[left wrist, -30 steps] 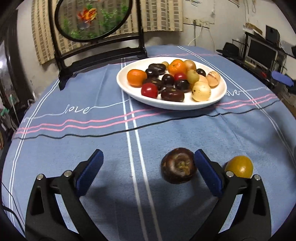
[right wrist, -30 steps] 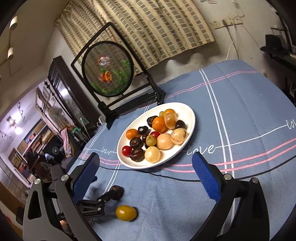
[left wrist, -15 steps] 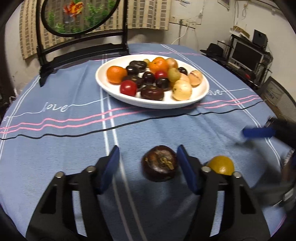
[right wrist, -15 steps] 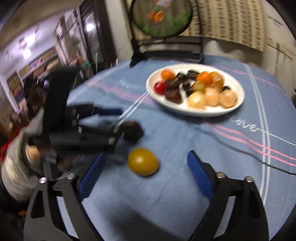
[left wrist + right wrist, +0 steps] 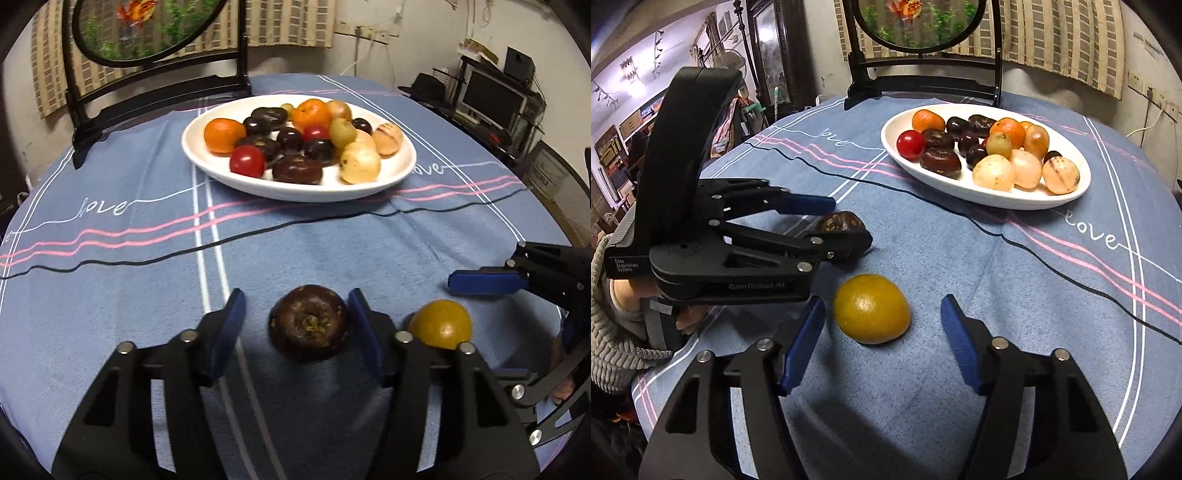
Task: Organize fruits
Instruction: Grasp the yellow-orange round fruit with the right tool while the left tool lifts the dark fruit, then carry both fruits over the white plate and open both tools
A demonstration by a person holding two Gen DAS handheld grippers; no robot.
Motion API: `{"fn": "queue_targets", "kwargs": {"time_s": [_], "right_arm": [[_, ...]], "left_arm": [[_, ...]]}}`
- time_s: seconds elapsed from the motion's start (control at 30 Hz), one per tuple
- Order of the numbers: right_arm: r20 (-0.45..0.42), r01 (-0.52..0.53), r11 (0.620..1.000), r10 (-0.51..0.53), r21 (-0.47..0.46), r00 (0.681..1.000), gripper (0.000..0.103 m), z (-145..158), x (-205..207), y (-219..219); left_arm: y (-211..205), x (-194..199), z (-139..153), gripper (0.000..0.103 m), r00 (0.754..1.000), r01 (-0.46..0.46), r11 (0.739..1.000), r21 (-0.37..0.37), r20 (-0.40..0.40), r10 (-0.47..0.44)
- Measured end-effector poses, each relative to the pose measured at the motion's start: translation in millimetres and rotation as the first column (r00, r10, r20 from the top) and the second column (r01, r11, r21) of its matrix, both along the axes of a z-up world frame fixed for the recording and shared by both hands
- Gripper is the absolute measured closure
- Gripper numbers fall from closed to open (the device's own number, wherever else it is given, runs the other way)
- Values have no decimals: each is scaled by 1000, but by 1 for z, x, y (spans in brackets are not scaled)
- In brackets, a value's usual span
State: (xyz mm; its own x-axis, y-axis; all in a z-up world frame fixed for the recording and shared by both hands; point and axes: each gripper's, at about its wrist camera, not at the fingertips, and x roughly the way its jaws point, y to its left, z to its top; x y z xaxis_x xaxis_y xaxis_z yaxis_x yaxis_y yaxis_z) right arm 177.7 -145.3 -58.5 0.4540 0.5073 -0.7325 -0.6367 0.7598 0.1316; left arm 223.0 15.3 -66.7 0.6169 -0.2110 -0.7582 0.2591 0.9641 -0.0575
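Note:
A dark brown fruit [image 5: 308, 326] lies on the blue tablecloth between the fingers of my left gripper [image 5: 295, 306]. Its jaws are opening: the right pad sits at the fruit's side and the left pad [image 5: 229, 328] stands clear of it. Just right of it lies a yellow fruit [image 5: 871, 308], between the jaws of my right gripper [image 5: 882, 301]. Those jaws are closing, with neither pad pressing on it. The white oval plate [image 5: 402, 173] farther back holds several fruits: oranges, dark ones, red and pale ones. The right wrist view shows the left gripper [image 5: 846, 221] side-on, around the dark fruit [image 5: 840, 221].
A black stand with a round goldfish screen [image 5: 147, 29] rises behind the plate [image 5: 960, 192]. A hand in a grey knit sleeve [image 5: 613, 332] holds the left gripper at the table's near edge. A desk with a monitor [image 5: 487, 99] stands off to the right.
The left jaws have narrowed around the dark fruit. The right gripper has rolled level and come down to the yellow fruit beside the left gripper, and its jaws have drawn closer.

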Motion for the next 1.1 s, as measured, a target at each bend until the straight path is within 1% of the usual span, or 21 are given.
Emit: {"fn": "queue_targets", "kwargs": {"time_s": [0.07, 0.17, 0.27, 0.37, 0.4, 0.47, 0.5, 0.57, 0.67, 0.77, 0.87, 1.0, 1.1], "right_arm": [[0, 4, 1000, -4, 2, 1000, 38, 0, 1, 0], [-2, 7, 1000, -7, 1, 1000, 42, -1, 3, 2], [-18, 3, 1000, -3, 7, 1000, 49, -3, 4, 3], [-27, -3, 1000, 3, 8, 1000, 55, -4, 4, 4], [-29, -7, 1000, 8, 6, 1000, 59, -5, 4, 5], [-31, -7, 1000, 7, 2, 1000, 59, -5, 3, 6], [-31, -7, 1000, 7, 4, 1000, 60, -5, 2, 5], [-30, -7, 1000, 7, 2, 1000, 60, -4, 2, 5], [-20, -3, 1000, 3, -3, 1000, 60, -3, 2, 3], [-3, 47, 998, -47, 29, 999, 60, 6, 10, -11], [21, 118, 990, -119, 73, 993, 60, 17, 19, -30], [40, 224, 957, -235, 182, 971, 60, 39, 28, -66], [35, 274, 932, -290, 238, 956, 60, 49, 33, -85]], "left_arm": [[0, 2, -2, 43, 1000, 5, 1000, -4, -13, -5], [0, 4, -4, 44, 999, 14, 1000, -13, -29, -15], [1, 4, -4, 46, 999, 11, 1000, -18, -30, -12], [-2, 3, -4, 48, 999, 17, 1000, -1, -29, -17], [-3, 2, -4, 49, 999, 22, 1000, 5, -29, -22], [-6, 1, -4, 51, 999, 31, 999, 13, -28, -31], [-6, 0, -4, 55, 999, 32, 999, 12, -27, -32], [-4, 0, -3, 59, 999, 37, 999, -4, -26, -37], [-3, -1, -2, 60, 999, 41, 999, -19, -18, -42], [-2, -5, 3, 60, 999, 38, 999, -31, 12, -37], [-2, -8, 9, 60, 999, 33, 999, -27, 40, -32], [-5, -16, 26, 60, 995, 43, 998, -35, 91, -40], [-8, -11, 51, 60, 989, 44, 998, -42, 140, -37]]}}
